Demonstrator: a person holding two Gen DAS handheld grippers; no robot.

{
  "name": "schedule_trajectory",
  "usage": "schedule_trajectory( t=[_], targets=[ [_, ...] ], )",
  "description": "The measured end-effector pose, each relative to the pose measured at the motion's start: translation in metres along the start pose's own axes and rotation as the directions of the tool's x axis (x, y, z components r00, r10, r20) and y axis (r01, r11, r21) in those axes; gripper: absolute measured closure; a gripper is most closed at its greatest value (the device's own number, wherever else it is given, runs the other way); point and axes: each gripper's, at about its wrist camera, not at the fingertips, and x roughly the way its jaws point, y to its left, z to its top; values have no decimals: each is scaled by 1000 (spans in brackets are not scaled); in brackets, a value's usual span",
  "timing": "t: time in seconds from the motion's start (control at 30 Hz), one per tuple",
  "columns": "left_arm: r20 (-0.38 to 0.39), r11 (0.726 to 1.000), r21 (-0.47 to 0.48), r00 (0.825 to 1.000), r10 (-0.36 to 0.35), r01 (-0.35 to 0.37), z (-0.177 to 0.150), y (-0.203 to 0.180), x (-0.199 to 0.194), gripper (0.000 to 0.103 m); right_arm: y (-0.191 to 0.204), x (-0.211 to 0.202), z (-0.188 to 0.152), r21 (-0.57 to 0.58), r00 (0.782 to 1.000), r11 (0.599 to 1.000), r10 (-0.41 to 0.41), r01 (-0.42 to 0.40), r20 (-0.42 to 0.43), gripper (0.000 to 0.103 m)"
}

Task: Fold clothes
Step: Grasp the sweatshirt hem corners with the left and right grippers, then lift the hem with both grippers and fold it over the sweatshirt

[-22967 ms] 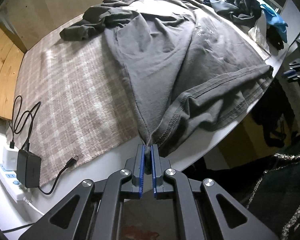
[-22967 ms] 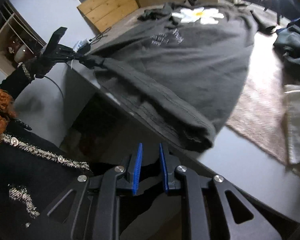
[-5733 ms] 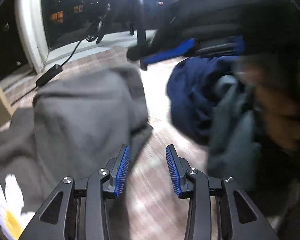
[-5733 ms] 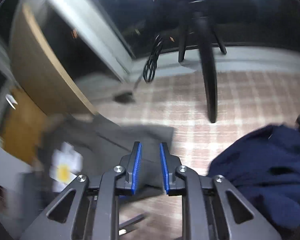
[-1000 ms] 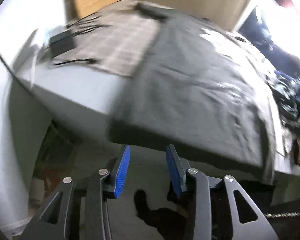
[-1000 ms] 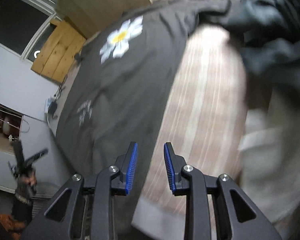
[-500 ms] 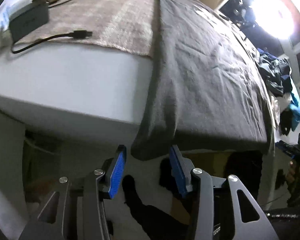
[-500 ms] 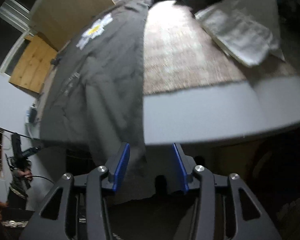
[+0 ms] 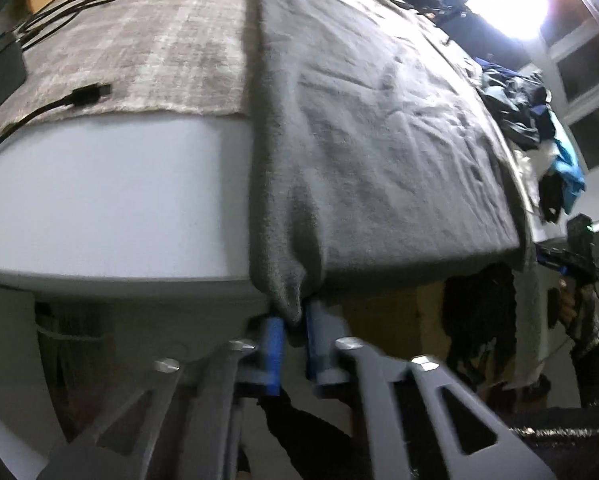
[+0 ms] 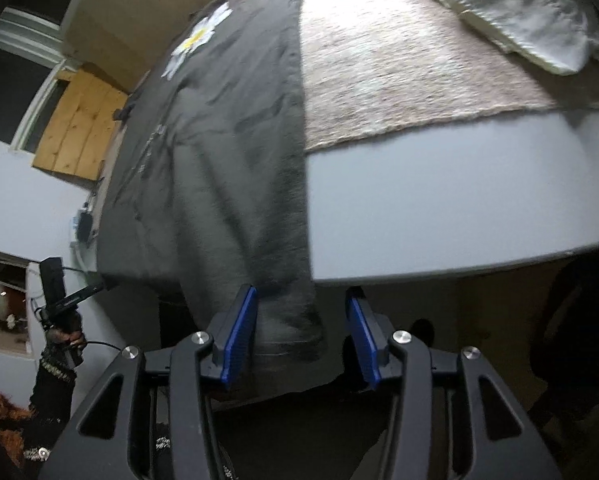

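Whereas half a second ago the left gripper (image 9: 293, 344) stood open around the hanging corner of the grey T-shirt (image 9: 379, 128), its jaws are now closing and the blue pads pinch that corner just below the table's (image 9: 111, 200) front edge. The right gripper (image 10: 303, 336), already spread half a second ago, stands about as wide; its jaws straddle the shirt's other hanging corner, the left pad touching the cloth and the right pad apart from it.

Count: one grey T-shirt with one daisy print (image 10: 197, 40), one plaid mat (image 9: 139, 48), one charger cable (image 9: 59, 104), one pile of dark clothes (image 9: 515, 108) at the far right corner, one folded white cloth (image 10: 511, 8).

The shirt lies flat across the mat, its hem overhanging the front edge. To the left of the shirt, the table's front edge is bare white. To the right, mat and a bare strip of table run to the white cloth.
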Motion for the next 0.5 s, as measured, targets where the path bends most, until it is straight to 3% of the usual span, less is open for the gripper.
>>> schedule_trajectory(
  t=[0.07,0.13,0.2,0.4,0.47,0.5],
  targets=[
    [1,998,58,1000,12,-12,1,-8,-5,97,6,0,0,-15,1000,1000,15,-15,0,63],
    [4,995,97,1000,9,-10,2,-15,-13,97,12,-4,0,-29,1000,999,28,-28,6,96],
    [7,994,110,1000,-1,0,7,-20,-27,97,16,-15,1,-33,999,999,14,-13,37,98],
    [93,990,135,995,18,-30,15,-30,-100,98,42,-87,3,-83,976,994,82,-66,201,99],
    [110,990,138,994,5,-20,13,-30,-103,98,40,-89,-2,-69,972,995,90,-77,217,99],
    [85,991,132,996,15,-26,11,-26,-92,98,36,-77,-4,-57,980,998,51,-41,191,99]
  ],
)
